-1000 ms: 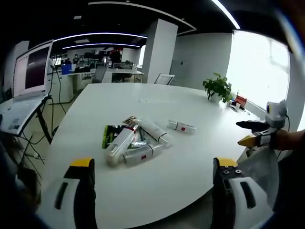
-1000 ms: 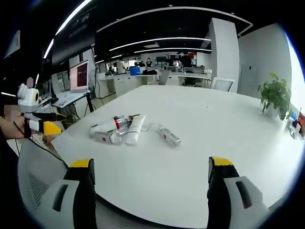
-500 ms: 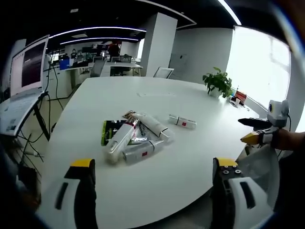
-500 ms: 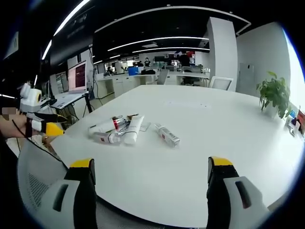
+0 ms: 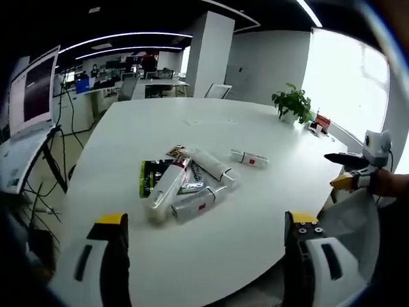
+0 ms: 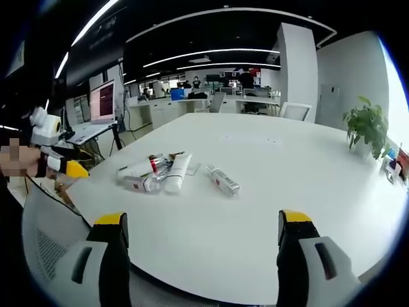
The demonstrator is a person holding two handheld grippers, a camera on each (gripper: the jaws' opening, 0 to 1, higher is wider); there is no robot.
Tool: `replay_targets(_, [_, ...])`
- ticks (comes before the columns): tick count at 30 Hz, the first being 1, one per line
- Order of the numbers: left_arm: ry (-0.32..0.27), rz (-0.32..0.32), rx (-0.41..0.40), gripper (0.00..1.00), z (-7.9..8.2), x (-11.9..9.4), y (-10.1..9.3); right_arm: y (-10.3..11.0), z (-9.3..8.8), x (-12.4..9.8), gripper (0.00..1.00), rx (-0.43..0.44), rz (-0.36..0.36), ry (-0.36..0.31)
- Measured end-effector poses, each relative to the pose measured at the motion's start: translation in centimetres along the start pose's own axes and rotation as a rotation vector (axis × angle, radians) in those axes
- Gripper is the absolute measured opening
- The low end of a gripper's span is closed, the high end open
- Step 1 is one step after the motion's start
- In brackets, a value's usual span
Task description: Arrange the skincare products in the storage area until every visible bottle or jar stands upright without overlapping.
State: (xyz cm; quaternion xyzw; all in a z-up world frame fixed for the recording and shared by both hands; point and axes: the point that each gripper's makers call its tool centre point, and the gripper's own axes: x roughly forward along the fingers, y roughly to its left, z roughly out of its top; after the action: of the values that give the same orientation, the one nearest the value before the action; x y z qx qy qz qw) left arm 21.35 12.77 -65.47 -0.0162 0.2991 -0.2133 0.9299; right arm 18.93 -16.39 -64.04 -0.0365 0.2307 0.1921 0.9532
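A heap of skincare tubes and bottles lies flat on the white table (image 5: 211, 256): a white tube (image 5: 165, 190), a clear bottle with a red label (image 5: 195, 204), another white tube (image 5: 216, 168) and a green packet (image 5: 149, 177) under them. One small bottle (image 5: 250, 158) lies apart to the right. In the right gripper view the same heap (image 6: 155, 174) and the lone bottle (image 6: 223, 181) lie mid-table. My left gripper (image 5: 206, 256) is open, well short of the heap. My right gripper (image 6: 201, 256) is open over the table's near edge and also shows at the right (image 5: 350, 171). The left gripper shows at the left (image 6: 61, 165).
A potted plant (image 5: 293, 113) and small items stand at the table's far right edge. A grey mesh chair back (image 6: 48, 252) sits low at the left. A monitor on a stand (image 5: 29, 96) is left of the table. Desks and people fill the office behind.
The left view has drawn slightly closer to the heap, which now sits a little lower and larger. The right view has barely shifted. Nothing on the table has moved.
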Motion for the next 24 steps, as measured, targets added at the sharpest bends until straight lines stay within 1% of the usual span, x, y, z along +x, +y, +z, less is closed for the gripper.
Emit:
replay_targets(4, [0.023,-0.020,0.028,0.93,0.2,0.8,0.3,-0.1,0.0,0.0,0.96,0.005,0.001,0.000])
replay_targets(11, [0.093,-0.037,0.065,0.89,-0.4,2.1,1.1,-0.1,0.0,-0.1,0.95,0.009,-0.002,-0.001])
replay_targets(16, [0.125,-0.042,0.090,0.89,-0.2,2.8,1.5,0.0,-0.1,0.0,0.95,0.003,0.003,0.003])
replay_targets(19, [0.161,-0.052,0.107,0.88,-0.1,3.7,2.2,0.1,-0.2,0.0,0.94,-0.004,0.007,0.011])
replay_targets(24, [0.200,-0.060,0.127,0.85,0.0,4.6,2.4,0.3,-0.3,0.1,0.95,-0.009,0.014,0.017])
